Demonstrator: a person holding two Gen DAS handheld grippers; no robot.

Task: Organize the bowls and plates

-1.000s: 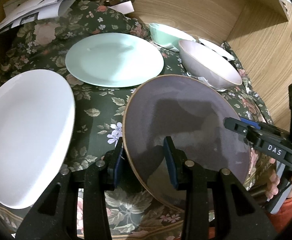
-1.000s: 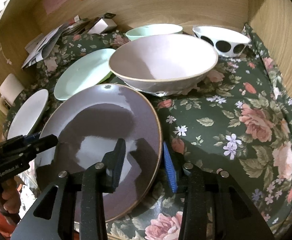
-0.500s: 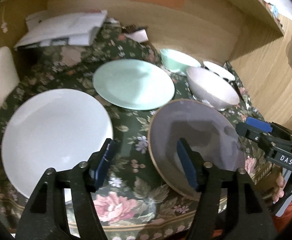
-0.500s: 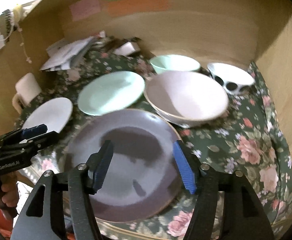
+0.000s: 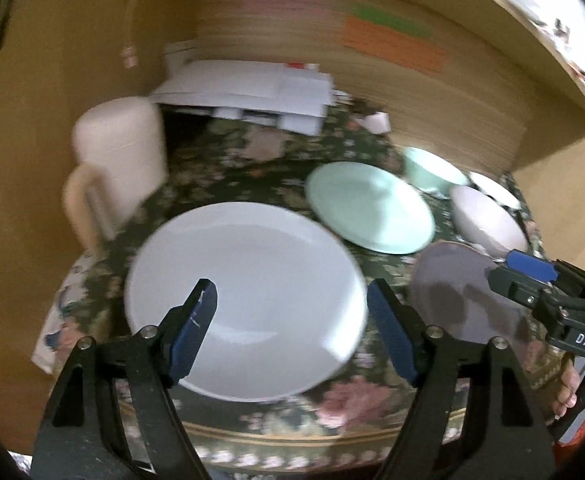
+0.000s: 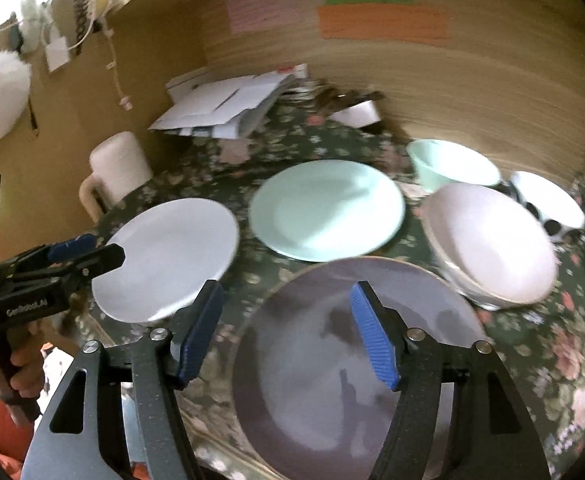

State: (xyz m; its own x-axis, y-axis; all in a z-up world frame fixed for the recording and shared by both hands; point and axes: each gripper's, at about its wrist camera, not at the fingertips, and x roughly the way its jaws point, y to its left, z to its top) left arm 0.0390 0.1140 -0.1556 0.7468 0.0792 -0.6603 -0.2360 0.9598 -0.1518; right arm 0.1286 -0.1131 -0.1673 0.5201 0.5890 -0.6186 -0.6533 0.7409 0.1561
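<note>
My left gripper (image 5: 290,326) is spread wide over the white plate (image 5: 248,296); my right gripper (image 6: 286,334) gapes empty above the purple plate (image 6: 352,368). Farther off, the green plate (image 6: 326,208) and three bowls sit apart on the worktop (image 6: 564,344). Nothing is stacked; I judge the sorting barely begun.

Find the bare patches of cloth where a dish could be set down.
Bare cloth lies right of the purple plate, below the pink bowl. More lies between the papers and green plate. The three bowls crowd the right rear.
</note>
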